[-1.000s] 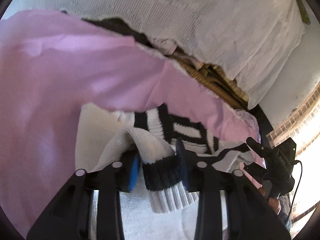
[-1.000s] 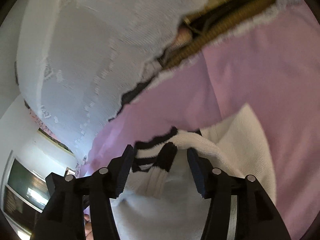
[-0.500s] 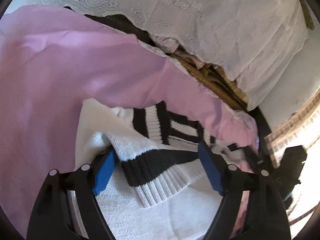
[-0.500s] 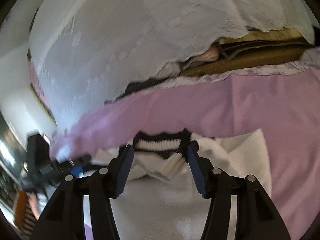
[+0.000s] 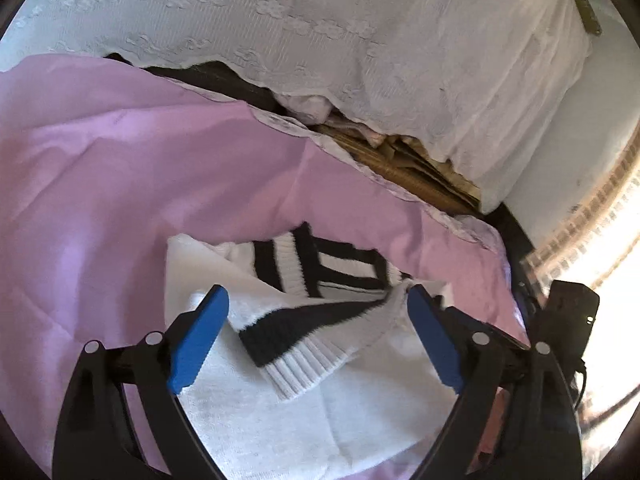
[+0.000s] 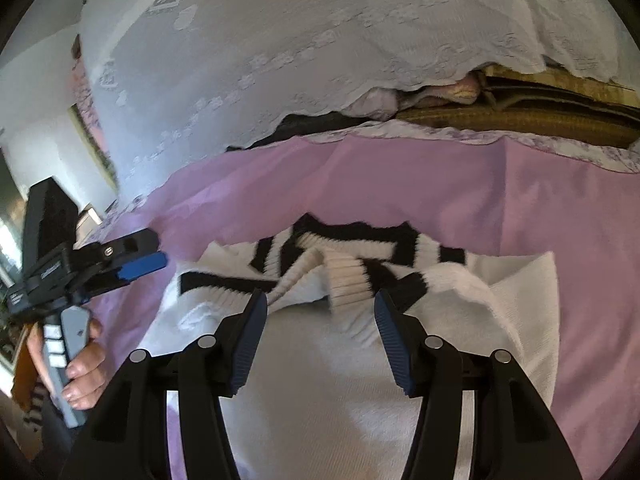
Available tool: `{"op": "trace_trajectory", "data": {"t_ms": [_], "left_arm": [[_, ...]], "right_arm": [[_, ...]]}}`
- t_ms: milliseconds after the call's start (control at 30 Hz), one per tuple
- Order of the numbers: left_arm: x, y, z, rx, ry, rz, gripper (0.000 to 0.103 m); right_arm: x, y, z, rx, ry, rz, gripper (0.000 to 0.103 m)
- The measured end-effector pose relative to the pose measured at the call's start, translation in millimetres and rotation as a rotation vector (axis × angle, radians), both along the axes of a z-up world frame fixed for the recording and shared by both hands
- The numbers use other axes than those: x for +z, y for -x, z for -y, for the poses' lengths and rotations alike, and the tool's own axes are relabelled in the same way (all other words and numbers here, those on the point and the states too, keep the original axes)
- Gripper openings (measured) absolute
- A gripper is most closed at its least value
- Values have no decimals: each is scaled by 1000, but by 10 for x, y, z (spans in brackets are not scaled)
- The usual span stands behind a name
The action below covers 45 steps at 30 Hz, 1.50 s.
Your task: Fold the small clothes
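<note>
1. The left gripper (image 5: 316,336) stands with its blue-padded jaws spread wide and nothing between them; the black-banded ribbed cuff (image 5: 296,352) of the white knitted sweater (image 5: 280,420) lies loose in the gap, touching neither pad as far as I can tell.
2. The right gripper (image 6: 318,334) is likewise parted and empty, hanging just above the sweater's white body, with a second ribbed cuff (image 6: 346,282) lying ahead of it at twelve o'clock.
3. From the right wrist view the left gripper shows at nine o'clock, beside the sweater's edge, the person's hand (image 6: 82,372) round its handle.
4. The sweater lies on the pink sheet (image 5: 120,184), both sleeves already crossed in over the chest, striped collar at the far side. Beyond it, at twelve o'clock, hangs a white lace-edged cloth (image 5: 360,40).
5. To my eye the sleeve fold is done and the next fold is in hand. I'd take the near hem at both corners, one gripper each, pinching both layers.
6. Lift together and level, or the crossed sleeves may slide out.
7. Lay the hem near the collar, then let go.
</note>
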State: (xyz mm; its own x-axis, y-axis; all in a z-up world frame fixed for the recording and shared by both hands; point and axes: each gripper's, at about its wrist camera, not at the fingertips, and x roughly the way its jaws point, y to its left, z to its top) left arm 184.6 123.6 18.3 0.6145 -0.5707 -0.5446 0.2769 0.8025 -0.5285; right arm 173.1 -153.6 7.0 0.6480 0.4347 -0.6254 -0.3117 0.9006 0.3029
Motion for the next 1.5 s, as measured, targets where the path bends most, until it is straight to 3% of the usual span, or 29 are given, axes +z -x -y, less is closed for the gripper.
{"op": "trace_trajectory", "data": {"t_ms": [100,200,300,367,433,533,600,700,767,833,900,967,1100,1167,1267,1367,1400,1467,1500], "left_arm": [[54,51,175,-177,15,9,88],[34,157,491,-350,-70,15,89],[-119,221,720,-445,-164,2,90],[-209,189,733,-479,-176,-36,90],[-280,153,690,-484,-186,-62,90],[-315,197,652,-498,-269,-57,90],[-342,209,670,-477,-332,-51,90],[-369,108,661,-363,-374,-45,90],[-340,29,617,-186,-398,12,92],[-295,-27,502,111,-487,85,95],[-307,-72,336,251,-455,84,98],[-340,-105,183,230,-352,39,98],[-313,-120,78,73,-147,-6,98],[-325,-91,139,39,-159,-3,98],[-432,-130,317,73,-318,-11,98],[-692,-335,348,173,-483,-110,99],[-812,-405,280,182,-473,-167,99],[-804,-381,102,189,-365,-184,99],[-772,-370,64,201,-351,-186,99]], "right_arm": [[80,94,-136,98,30,-3,59],[38,127,-285,222,40,-56,63],[-91,69,-291,185,114,-98,63],[-201,-30,-213,135,127,-135,63],[-283,-109,-182,85,172,-146,63],[-367,-243,-191,27,236,-121,63],[-366,-360,-114,-16,198,-111,63],[-258,-518,293,-189,23,-116,64],[-292,-517,477,-214,-84,-147,64],[-283,-460,515,-234,-80,-133,64],[-262,-414,507,-243,-77,-118,64],[-227,-364,492,-237,-97,-104,65],[-150,-282,390,-212,-69,-76,67],[-161,-267,310,-185,-47,-76,68],[-250,-311,242,-169,-9,-106,72],[-383,-373,279,-181,16,-146,73],[-397,-380,297,-180,11,-144,73],[-381,-363,336,-197,14,-127,73],[-372,-357,360,-220,20,-118,73]]}}
